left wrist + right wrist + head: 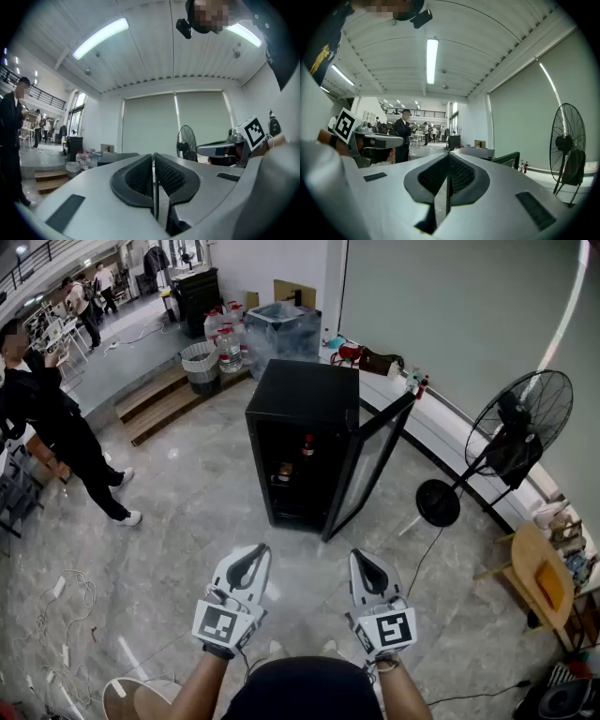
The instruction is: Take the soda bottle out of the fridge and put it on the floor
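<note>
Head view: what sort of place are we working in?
Probably a large office or workshop hall, not a home: a lone black fridge stands on a polished floor, with a pedestal fan and big water jugs nearby.

Fridge (305, 395) ahead on the floor (178, 549), door (372, 463) open rightward, soda bottle (307, 445) inside, fan (514, 439) to its right.

The left gripper (249, 559) and right gripper (365, 566) have pale grey shells, black ribbed pads (171, 176) and white cubes (221, 622) printed with black square markers. The person wears a dark top (300, 692).
</note>
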`<state>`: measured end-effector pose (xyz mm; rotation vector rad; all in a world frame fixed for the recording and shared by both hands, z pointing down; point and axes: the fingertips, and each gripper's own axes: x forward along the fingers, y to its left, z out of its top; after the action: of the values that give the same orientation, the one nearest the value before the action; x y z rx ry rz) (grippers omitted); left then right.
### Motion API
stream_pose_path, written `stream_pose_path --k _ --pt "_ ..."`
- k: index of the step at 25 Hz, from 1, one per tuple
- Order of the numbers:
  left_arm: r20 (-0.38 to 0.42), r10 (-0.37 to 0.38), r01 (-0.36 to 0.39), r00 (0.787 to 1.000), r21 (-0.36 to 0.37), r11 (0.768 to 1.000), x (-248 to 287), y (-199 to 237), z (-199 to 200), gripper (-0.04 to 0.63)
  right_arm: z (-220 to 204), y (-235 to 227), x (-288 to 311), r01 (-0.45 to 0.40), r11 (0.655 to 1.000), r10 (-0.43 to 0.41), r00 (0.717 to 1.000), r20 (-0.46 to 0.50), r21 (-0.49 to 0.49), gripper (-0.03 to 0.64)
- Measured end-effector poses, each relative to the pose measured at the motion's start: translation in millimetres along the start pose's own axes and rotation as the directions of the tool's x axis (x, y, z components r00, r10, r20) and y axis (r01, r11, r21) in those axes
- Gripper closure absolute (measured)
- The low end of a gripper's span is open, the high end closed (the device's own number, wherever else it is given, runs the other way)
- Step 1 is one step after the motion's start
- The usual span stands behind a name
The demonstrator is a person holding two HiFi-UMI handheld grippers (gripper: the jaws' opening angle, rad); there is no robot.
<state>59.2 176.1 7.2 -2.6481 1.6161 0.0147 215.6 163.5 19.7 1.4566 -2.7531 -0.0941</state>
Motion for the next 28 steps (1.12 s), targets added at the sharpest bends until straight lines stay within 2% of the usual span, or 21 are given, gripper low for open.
stream_pose_path --k 3,9,18,24,25,26,28 --pt "0.022 0.006 -0.006 1.000 0.003 1.000 -6.3 6.0 -0.5 0.574 -2.3 7.2 1.8 -0.018 1.000 0.018 1.000 0.005 0.000 0.623" --pt "0.020 -0.056 0.056 0.998 0.010 0.998 -6.5 -0.2 -2.9 0.577 -5.0 7.4 9.3 -0.034 0.999 0.034 0.999 0.001 0.005 0.623" --pt "-0.007 -0.035 0.035 0.999 0.005 0.999 -19.9 20.1 -12.4 0.577 -7.9 19.3 20.2 -0.049 0.998 0.049 0.999 -0.004 0.033 0.622" --pt "-0.015 -0.040 0.040 0.999 0.000 0.999 -29.3 32.8 -20.2 0.577 -9.7 25.4 25.1 -0.012 1.000 0.011 1.000 0.006 0.016 0.620" --pt "-0.014 -0.041 0.041 0.999 -0.005 0.999 -30.8 34.1 -19.8 0.577 -9.3 27.5 26.2 -0.012 1.000 0.012 1.000 0.006 0.013 0.595" --pt "-0.013 -0.042 0.042 0.999 -0.010 0.999 -31.9 35.5 -19.2 0.577 -8.9 29.8 27.3 -0.015 1.000 0.014 1.000 0.005 0.012 0.542" --pt "-0.017 -0.042 0.042 0.999 -0.012 0.999 -33.5 38.7 -19.7 0.577 -8.5 33.1 28.6 -0.016 1.000 0.016 1.000 0.003 0.009 0.502"
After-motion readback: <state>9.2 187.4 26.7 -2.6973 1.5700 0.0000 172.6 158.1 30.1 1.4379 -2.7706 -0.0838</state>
